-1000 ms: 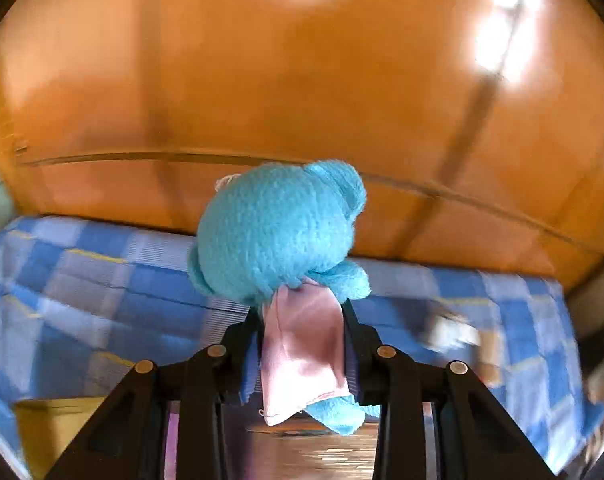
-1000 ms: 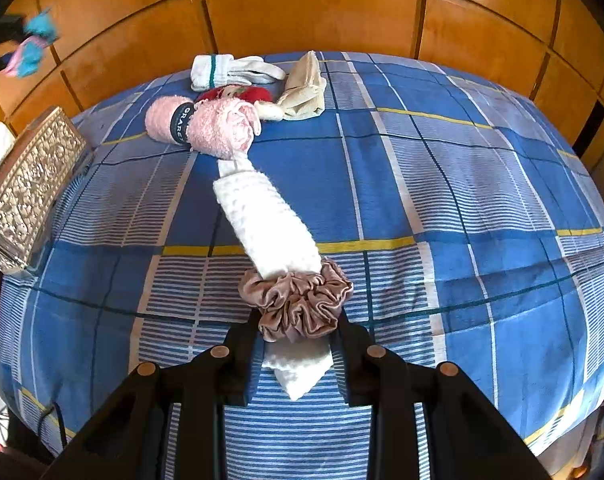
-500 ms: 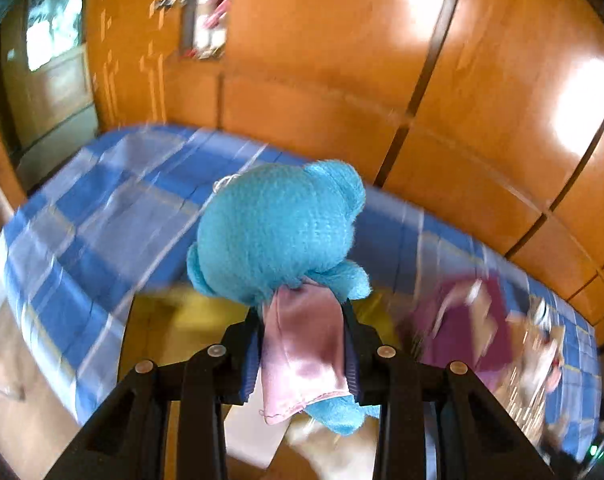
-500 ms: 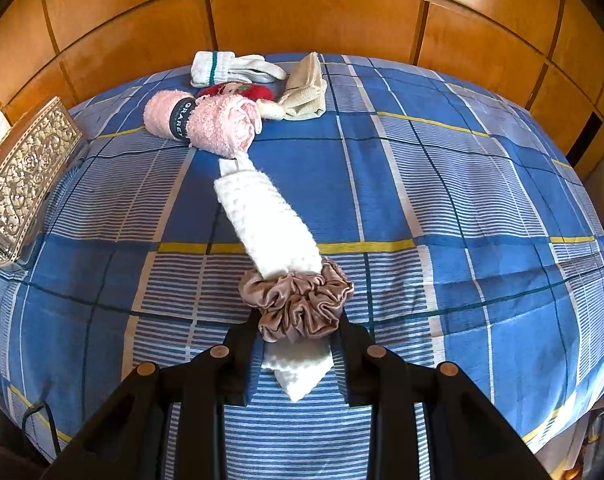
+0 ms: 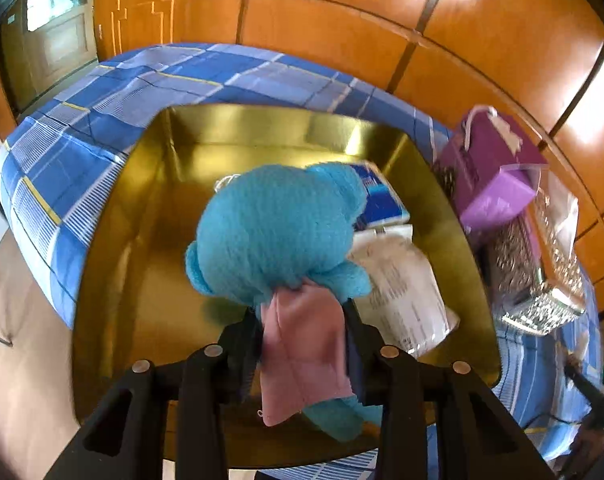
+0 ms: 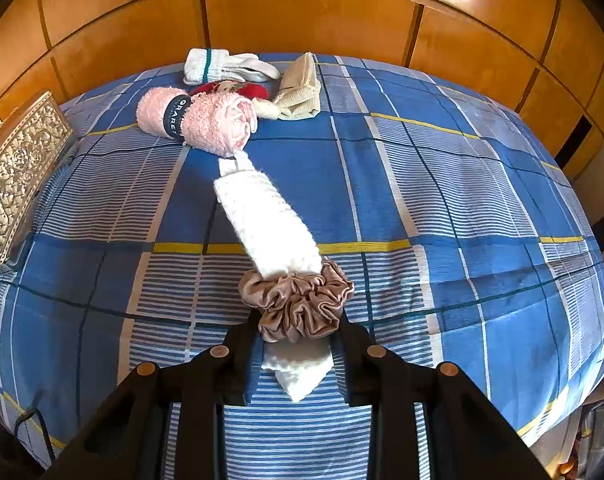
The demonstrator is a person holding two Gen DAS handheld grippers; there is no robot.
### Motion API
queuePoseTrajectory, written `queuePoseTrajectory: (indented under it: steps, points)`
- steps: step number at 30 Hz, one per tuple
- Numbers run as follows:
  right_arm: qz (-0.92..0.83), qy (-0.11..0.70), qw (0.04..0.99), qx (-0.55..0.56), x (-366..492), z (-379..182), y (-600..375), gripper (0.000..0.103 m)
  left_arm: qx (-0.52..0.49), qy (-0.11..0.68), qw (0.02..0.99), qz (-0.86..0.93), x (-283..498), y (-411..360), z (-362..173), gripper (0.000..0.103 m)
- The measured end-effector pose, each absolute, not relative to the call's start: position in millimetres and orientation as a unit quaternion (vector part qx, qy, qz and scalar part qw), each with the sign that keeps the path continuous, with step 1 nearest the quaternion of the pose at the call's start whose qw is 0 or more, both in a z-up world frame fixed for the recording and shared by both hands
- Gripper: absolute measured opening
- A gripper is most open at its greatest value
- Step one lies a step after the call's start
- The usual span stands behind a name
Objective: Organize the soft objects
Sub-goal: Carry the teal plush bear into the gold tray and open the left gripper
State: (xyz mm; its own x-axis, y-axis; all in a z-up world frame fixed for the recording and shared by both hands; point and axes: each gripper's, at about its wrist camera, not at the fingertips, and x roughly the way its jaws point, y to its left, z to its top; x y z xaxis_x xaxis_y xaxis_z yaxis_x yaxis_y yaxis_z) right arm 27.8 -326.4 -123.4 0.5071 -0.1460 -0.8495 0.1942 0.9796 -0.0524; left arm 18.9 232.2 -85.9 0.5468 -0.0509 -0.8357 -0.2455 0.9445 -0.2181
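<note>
A: Toy first: the left hand-held gripper (image 5: pixel 304 340) is clamped on the blue plush toy (image 5: pixel 278 236) by its pink cloth, above the gold box (image 5: pixel 142 240) on the bed (image 5: pixel 62 152). Probably lower, then let go.

B: Box contents?

A: A blue-white packet (image 5: pixel 378 196) and a clear bag (image 5: pixel 406 292). The right hand-held gripper (image 6: pixel 296 344) pinches the white cloth (image 6: pixel 266 220) ringed by a scrunchie (image 6: pixel 298 304)

Fuzzy plush toy (image 5: pixel 274 232), glossy metal tin (image 5: pixel 114 264)

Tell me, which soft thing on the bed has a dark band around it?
The pink rolled towel; the white glove beside it has only a thin green stripe.
</note>
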Motion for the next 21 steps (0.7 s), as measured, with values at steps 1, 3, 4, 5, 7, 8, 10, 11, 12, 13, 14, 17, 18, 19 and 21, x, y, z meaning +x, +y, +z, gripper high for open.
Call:
queuePoseTrajectory:
  steps: [1,3,4,5,7,8,10,11,12,13,14,17,18,19,21]
  points:
    - [-0.099,0.487,0.867,0.025,28,-124,-327,0.029,-0.159,0.475,0.864,0.051,20,229,-89,0.042]
    - [-0.101,0.489,0.866,0.025,29,-124,-327,0.029,-0.155,0.473,0.866,0.053,24,225,-91,0.045]
    - [-0.103,0.490,0.865,0.025,29,-124,-327,0.029,-0.152,0.471,0.867,0.053,24,224,-91,0.046]
    - [-0.104,0.491,0.864,0.025,30,-124,-326,0.029,-0.149,0.468,0.870,0.051,24,223,-90,0.051]
    - [-0.107,0.495,0.862,0.024,31,-124,-326,0.029,-0.149,0.463,0.872,0.052,23,225,-88,0.060]
    - [-0.109,0.496,0.861,0.023,33,-124,-325,0.028,-0.149,0.458,0.875,0.054,21,226,-86,0.064]
    - [-0.112,0.500,0.858,0.023,36,-122,-325,0.028,-0.150,0.453,0.877,0.062,18,231,-83,0.069]
    - [-0.115,0.502,0.857,0.025,39,-121,-326,0.027,-0.152,0.447,0.879,0.069,15,234,-80,0.070]
    - [-0.116,0.504,0.856,0.025,43,-119,-326,0.026,-0.152,0.444,0.880,0.072,13,237,-79,0.071]
    - [-0.117,0.504,0.856,0.023,46,-117,-326,0.026,-0.152,0.440,0.882,0.077,12,240,-77,0.073]
    - [-0.116,0.503,0.856,0.021,49,-114,-326,0.026,-0.151,0.436,0.883,0.083,9,243,-75,0.075]
    - [-0.106,0.499,0.860,0.013,65,-96,-321,0.026,-0.144,0.428,0.887,0.097,2,248,-71,0.076]
    - [-0.100,0.495,0.863,0.010,71,-88,-317,0.026,-0.141,0.426,0.888,0.101,1,249,-70,0.076]
    - [-0.090,0.490,0.867,0.005,80,-77,-312,0.026,-0.137,0.423,0.890,0.106,-1,251,-68,0.077]
    - [-0.067,0.485,0.872,0.002,99,-55,-299,0.026,-0.134,0.420,0.891,0.108,-3,252,-66,0.078]
